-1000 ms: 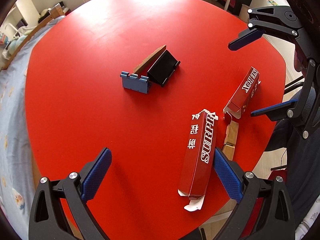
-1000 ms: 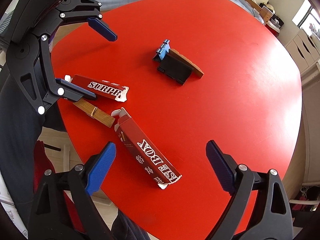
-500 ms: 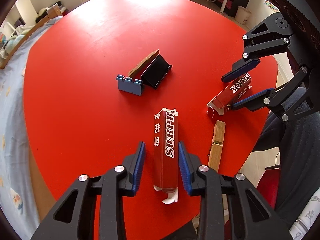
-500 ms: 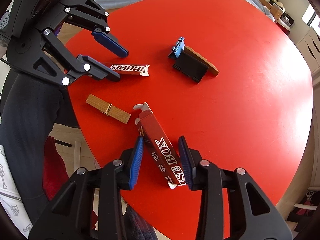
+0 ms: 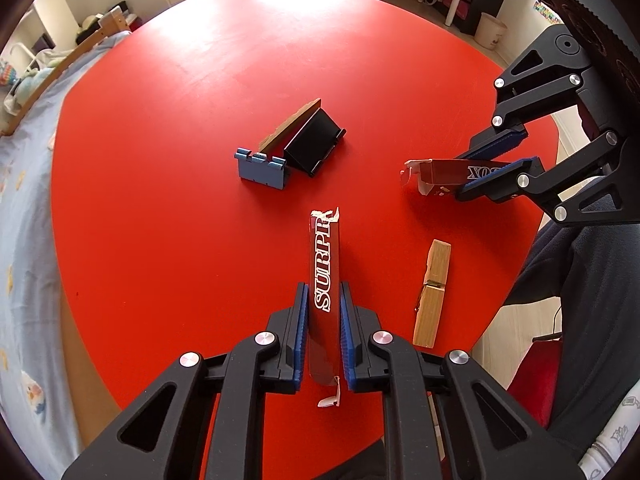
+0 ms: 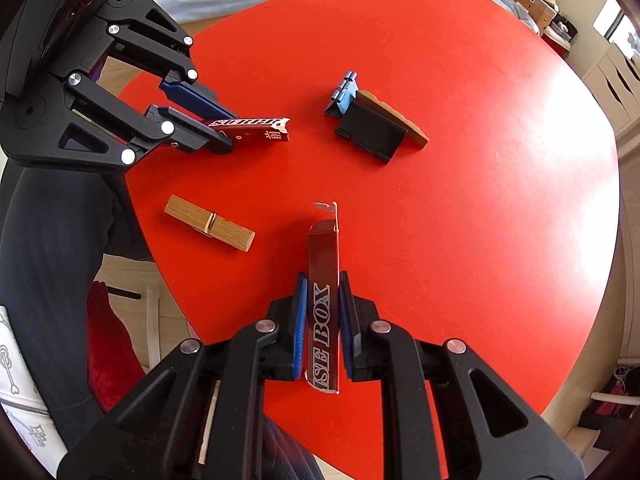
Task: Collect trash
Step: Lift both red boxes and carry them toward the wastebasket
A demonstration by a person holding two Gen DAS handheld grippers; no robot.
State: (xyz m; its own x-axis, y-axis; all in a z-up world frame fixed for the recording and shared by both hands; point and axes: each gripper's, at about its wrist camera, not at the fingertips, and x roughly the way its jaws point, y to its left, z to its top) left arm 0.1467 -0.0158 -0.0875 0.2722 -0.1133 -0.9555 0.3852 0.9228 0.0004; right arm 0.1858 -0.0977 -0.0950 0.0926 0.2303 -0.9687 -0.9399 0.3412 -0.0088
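Note:
Two torn dark-red cardboard boxes are the trash. My left gripper [image 5: 323, 292] is shut on the box printed "SURPR" [image 5: 325, 264], holding it edge-up above the red table [image 5: 160, 160]; the same gripper [image 6: 224, 120] and box [image 6: 256, 130] show in the right wrist view. My right gripper [image 6: 323, 280] is shut on the box printed "SE BOX" [image 6: 324, 280], also edge-up. In the left wrist view that gripper [image 5: 516, 152] holds its box [image 5: 440, 174] at the right.
A wooden clothespin [image 5: 432, 292] lies near the table's front edge, seen also in the right wrist view [image 6: 210, 222]. A blue piece [image 5: 260, 166], a black stand [image 5: 312, 144] and a brown wood piece [image 5: 290, 124] sit mid-table. A bed lies to the left.
Both grippers closed fully on their boxes and lifted them off the table, turning each box onto its narrow edge. The clothespin and the middle group stayed put.

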